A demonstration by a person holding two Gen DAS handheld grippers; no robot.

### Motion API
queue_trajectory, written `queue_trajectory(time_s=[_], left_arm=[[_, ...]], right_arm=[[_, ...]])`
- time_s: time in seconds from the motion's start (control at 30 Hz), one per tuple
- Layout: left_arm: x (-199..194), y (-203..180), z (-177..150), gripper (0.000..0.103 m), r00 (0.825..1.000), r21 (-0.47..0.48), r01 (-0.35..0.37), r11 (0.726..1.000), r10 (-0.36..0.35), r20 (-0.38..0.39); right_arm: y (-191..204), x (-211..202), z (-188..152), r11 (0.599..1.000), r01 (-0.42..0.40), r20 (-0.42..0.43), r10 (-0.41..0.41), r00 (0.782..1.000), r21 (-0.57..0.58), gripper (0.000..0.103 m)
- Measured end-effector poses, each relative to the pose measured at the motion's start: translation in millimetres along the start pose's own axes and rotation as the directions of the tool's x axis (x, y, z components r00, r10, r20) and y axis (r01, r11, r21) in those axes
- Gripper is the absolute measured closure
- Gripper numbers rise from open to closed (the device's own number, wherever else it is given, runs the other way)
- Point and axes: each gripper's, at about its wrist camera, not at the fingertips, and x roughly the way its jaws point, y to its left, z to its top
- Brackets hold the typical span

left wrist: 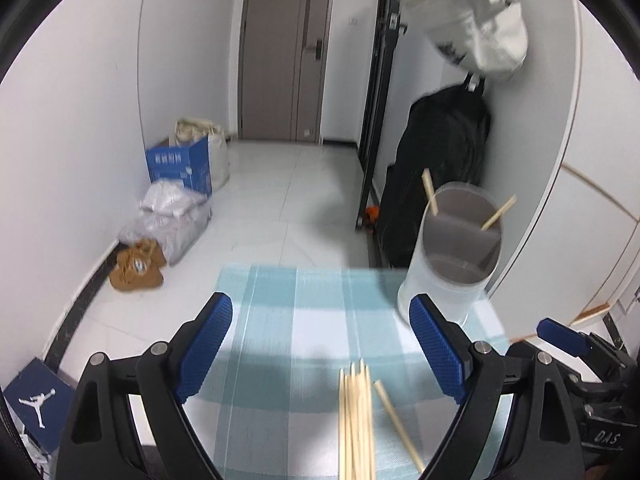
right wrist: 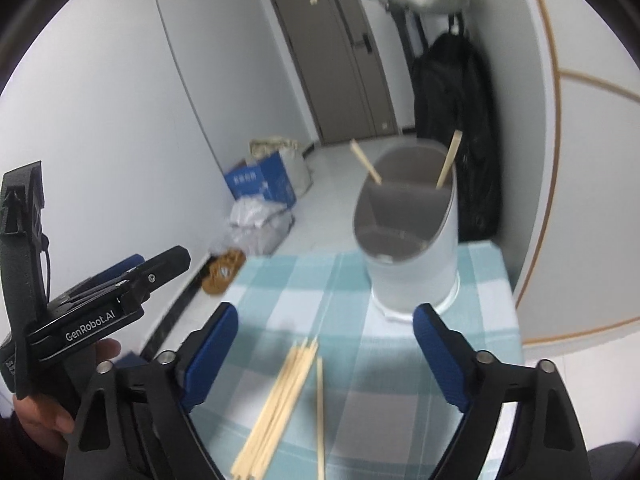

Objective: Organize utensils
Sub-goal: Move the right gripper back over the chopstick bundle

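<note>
Right wrist view: pale wooden chopsticks are seen lying on the checked cloth, long axis near-to-far, between the released right gripper; the left gripper is equally spread.

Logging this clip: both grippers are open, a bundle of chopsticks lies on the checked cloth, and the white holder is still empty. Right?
Not quite. The white holder is not empty: two chopsticks already stand in its rear compartment, clearest in the right wrist view. The rest holds: the left gripper and right gripper are open, and the bundle of chopsticks lies on the checked cloth.
</note>
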Motion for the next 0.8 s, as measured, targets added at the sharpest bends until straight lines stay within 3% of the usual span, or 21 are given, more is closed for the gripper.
queue_trajectory(time_s=[0.27, 0.4, 0.47, 0.57, 0.8], left_arm=[[38.2, 33.1, -27.7, 0.016, 0.989, -0.080, -0.019, 0.997, 0.007, -0.145], [44.3, 47.0, -33.7, 0.016, 0.987, -0.101, -0.028, 0.995, 0.012, -0.159], [47.6, 55.1, -35.0, 0.016, 0.983, -0.130, -0.027, 0.991, 0.003, -0.185], [55.7, 65.5, -35.2, 0.016, 0.976, -0.174, -0.020, 0.984, -0.018, -0.216], [62.3, 78.1, -34.2, 0.016, 0.973, -0.227, -0.015, 0.974, -0.038, -0.229]], right_arm=[[10.1, 50.0, -21.6, 0.998, 0.009, -0.199, -0.022, 0.980, -0.069, 0.042], [14.7, 85.1, -35.9, 0.993, 0.018, -0.330, -0.057, 0.942, -0.118, 0.061], [16.1, 98.6, -41.2, 0.991, 0.019, -0.375, -0.067, 0.925, -0.130, 0.061], [22.6, 122.5, -46.0, 0.984, 0.000, -0.443, -0.080, 0.893, -0.177, 0.071], [29.9, 163.4, -42.3, 0.970, 0.014, -0.544, -0.147, 0.826, -0.242, 0.078]])
